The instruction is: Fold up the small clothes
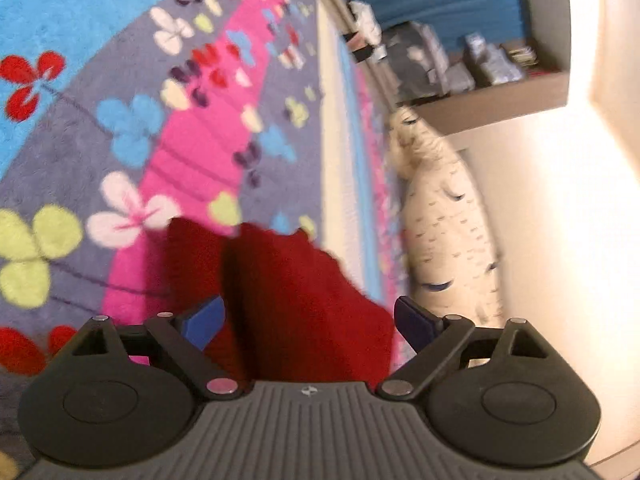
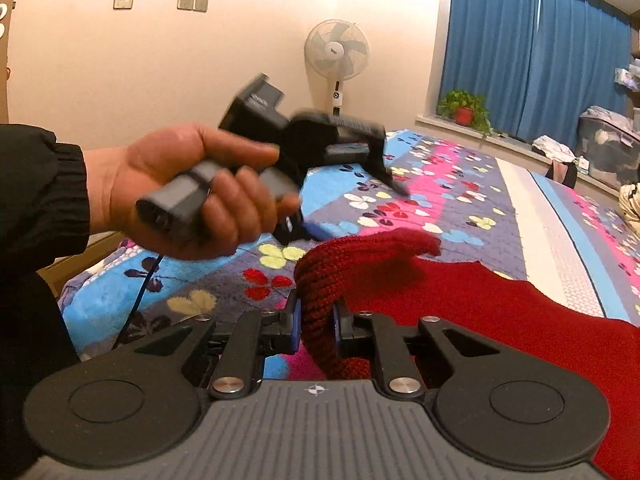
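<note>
A dark red knitted garment [image 2: 460, 304] lies on a flowered bedspread [image 2: 440, 184]. My right gripper [image 2: 316, 320] is shut on a bunched fold of it, a sleeve or edge, lifted off the bed. My left gripper [image 1: 308, 316] is open, its blue pads wide apart, with the red garment [image 1: 296, 288] just below and between them; I cannot tell if it touches. In the right wrist view the left gripper [image 2: 348, 200] is held in a hand above the bed, blurred, to the left of the garment.
The bedspread [image 1: 120, 120] covers the bed. A white patterned pillow [image 1: 448, 232] lies at its far side by a shelf [image 1: 492, 100] with packages. A standing fan [image 2: 337, 56], potted plant [image 2: 464, 110], blue curtain [image 2: 532, 52] and storage box [image 2: 608, 152] stand beyond the bed.
</note>
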The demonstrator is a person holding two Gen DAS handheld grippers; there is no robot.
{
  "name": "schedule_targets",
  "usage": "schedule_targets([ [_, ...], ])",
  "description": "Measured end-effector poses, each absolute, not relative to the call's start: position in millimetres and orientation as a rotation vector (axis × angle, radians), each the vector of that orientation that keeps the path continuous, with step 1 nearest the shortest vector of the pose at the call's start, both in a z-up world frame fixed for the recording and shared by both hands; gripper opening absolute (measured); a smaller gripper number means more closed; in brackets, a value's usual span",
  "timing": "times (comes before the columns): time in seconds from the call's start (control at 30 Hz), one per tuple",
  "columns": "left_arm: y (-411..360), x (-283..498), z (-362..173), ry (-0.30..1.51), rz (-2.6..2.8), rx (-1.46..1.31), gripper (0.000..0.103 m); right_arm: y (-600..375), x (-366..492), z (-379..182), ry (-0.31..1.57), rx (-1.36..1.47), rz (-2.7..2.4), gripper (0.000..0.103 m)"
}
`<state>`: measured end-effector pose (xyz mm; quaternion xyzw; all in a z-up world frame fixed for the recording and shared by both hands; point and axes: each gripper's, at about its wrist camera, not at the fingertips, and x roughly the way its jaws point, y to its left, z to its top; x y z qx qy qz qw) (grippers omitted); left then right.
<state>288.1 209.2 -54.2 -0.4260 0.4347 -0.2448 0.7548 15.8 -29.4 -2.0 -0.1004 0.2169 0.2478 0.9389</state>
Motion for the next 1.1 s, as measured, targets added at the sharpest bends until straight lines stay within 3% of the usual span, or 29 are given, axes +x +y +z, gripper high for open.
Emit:
schedule_targets([
  [0.1, 187, 283, -33, 0.955, -0.567, -0.72, 0.103, -22, 16, -3, 0.452, -0.244, 0.503, 0.015],
  [0.3, 139, 278, -44, 1.049, -0.455, -0.261, 0.103, 0, 16, -12, 0.467, -0.384, 0.513, 0.015],
  [0.47, 161, 299, -94, 1.167, -0.458, -0.508, 0.101, -8, 14, -3, 0.446, -0.333, 0.498, 0.015],
  [0.57, 167, 310, -112, 1.166, -0.528, -0.654, 0.085, -12, 8, 3, 0.413, -0.362, 0.505, 0.014],
  [0.63, 169, 313, -121, 1.169, -0.537, -0.726, 0.064, -12, 2, 3, 0.399, -0.399, 0.51, 0.014],
  [0.73, 175, 313, -115, 1.135, -0.522, -0.725, 0.042, -10, 0, 2, 0.41, -0.413, 0.513, 0.014],
  [0.93, 229, 287, -54, 0.935, -0.54, -0.792, 0.037, 19, -11, 27, 0.322, -0.382, 0.624, 0.014],
  [1.1, 300, 229, 4, 0.736, -0.448, -0.774, 0.037, 25, -12, 69, 0.277, -0.115, 0.781, 0.014],
])
